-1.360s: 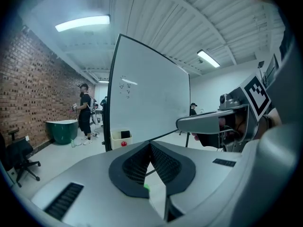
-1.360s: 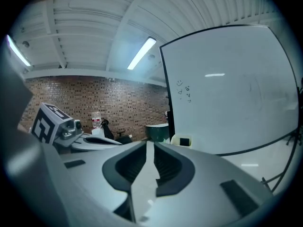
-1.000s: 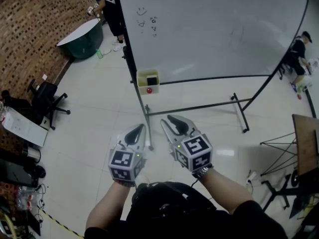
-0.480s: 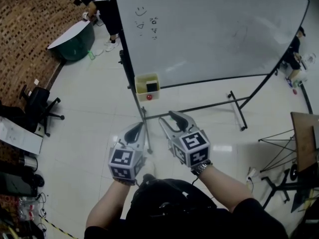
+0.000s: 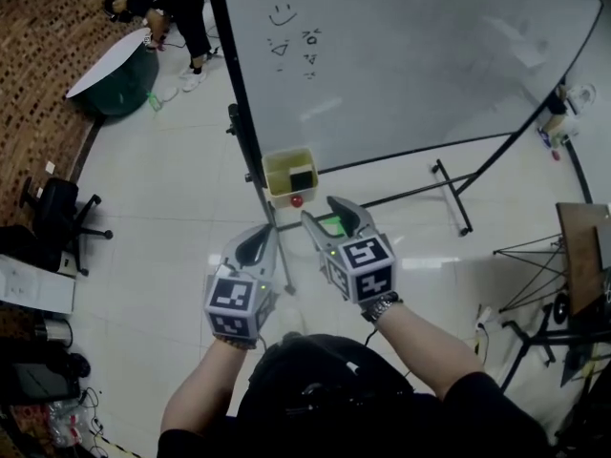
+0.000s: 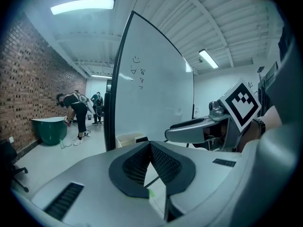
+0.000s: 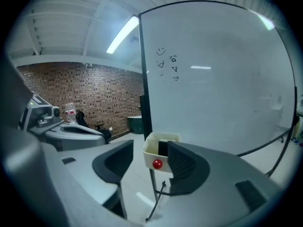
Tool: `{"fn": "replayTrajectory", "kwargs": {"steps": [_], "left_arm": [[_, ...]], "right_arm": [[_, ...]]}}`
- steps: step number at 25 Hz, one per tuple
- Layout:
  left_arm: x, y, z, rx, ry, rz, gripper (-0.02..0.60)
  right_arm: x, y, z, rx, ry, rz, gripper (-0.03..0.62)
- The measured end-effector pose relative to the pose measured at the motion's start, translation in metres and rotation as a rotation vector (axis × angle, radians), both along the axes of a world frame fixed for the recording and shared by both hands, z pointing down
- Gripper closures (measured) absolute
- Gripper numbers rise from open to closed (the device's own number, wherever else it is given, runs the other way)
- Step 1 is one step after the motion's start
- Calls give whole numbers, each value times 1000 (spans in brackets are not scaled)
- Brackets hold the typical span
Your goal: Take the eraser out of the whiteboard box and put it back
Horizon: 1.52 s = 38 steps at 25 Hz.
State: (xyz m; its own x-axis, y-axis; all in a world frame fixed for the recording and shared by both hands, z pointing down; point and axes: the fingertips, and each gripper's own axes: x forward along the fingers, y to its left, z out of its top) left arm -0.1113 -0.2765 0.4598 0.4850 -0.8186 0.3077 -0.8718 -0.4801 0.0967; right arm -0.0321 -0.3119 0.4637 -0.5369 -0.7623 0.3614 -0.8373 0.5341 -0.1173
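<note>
Nothing of the task is done yet, as far as can be seen: the eraser (image 5: 303, 177) sits as a dark block inside the box (image 5: 280, 166), which hangs at the lower left corner of the whiteboard (image 5: 410, 55), with a red knob (image 5: 297, 200) on its front. Both grippers are short of the box and touch nothing. The right gripper (image 5: 326, 214) points at it, its jaws opening with only air between the pads; in the right gripper view the box (image 7: 152, 148) shows through the gap, farther off. The left gripper (image 5: 264, 237) is beside it with its jaws together and empty. All the steps are left: reach the box, close on the eraser, lift it clear, then set it back in. The right gripper looks the likely one to do the taking.
</note>
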Motion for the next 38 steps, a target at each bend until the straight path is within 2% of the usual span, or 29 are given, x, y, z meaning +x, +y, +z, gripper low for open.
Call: {"fn": "replayTrajectory", "kwargs": {"steps": [15,23,32,38], "left_arm": [[-50,-66,17,-28,0,54,584],[-60,-90,31,-53,14,68,584],[-69,-103,40,-70,27,59,584],[-70,-102,39,-69,30,58,584]], "right_arm": [[-27,-79,52,-84,124,115,278],[-30,-104,78,-130,188,155,249],[-29,-115,90,-138,232,187,256],[-24,-116,88,-131,245,215,316]]}}
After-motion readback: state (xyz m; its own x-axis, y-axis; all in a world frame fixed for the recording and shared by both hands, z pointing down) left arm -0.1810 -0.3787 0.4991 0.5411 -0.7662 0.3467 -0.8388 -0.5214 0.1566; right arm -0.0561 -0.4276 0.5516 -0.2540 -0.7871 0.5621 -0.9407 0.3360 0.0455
